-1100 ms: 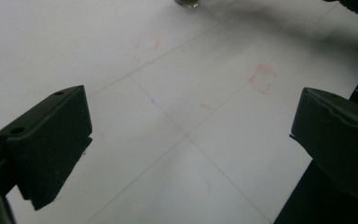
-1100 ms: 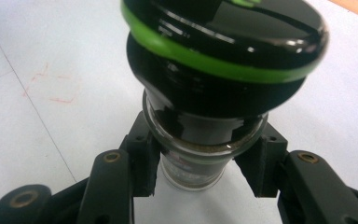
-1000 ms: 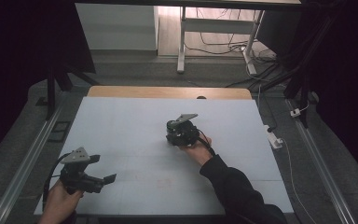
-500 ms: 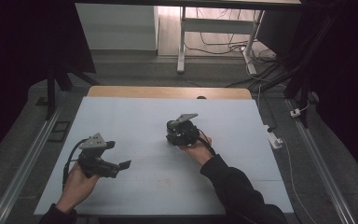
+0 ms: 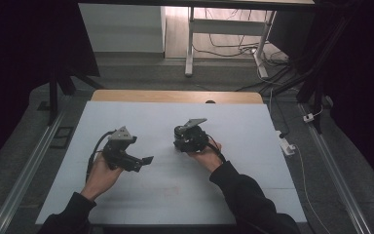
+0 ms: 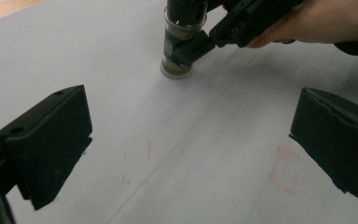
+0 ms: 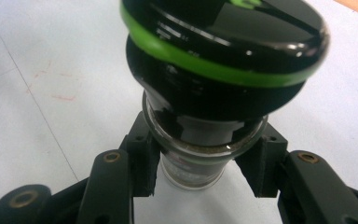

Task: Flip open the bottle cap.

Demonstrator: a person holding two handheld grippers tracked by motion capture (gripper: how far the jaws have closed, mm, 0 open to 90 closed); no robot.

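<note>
A small glass grinder jar (image 7: 200, 163) with a black cap and green ring (image 7: 223, 56) stands upright on the white table sheet (image 5: 175, 195). My right gripper (image 7: 205, 165) is shut on the jar's glass body, one pad on each side. In the high view that gripper (image 5: 187, 139) sits at mid-table, held by a hand in a dark sleeve. My left gripper (image 5: 143, 163) hovers to the left of it, pointing right, jaws wide open and empty. The left gripper view has the jar (image 6: 178, 46) ahead and beyond its two open pads (image 6: 51, 140).
Faint red marks (image 6: 135, 163) stain the sheet between the left jaws. A wooden strip (image 5: 175, 96) borders the table's far edge. A white power strip (image 5: 286, 146) lies off the right edge, and metal rails (image 5: 24, 170) run along both sides.
My left gripper has moved from the near-left corner forward and to the right, closer to the jar. The right gripper and the jar have stayed put.
</note>
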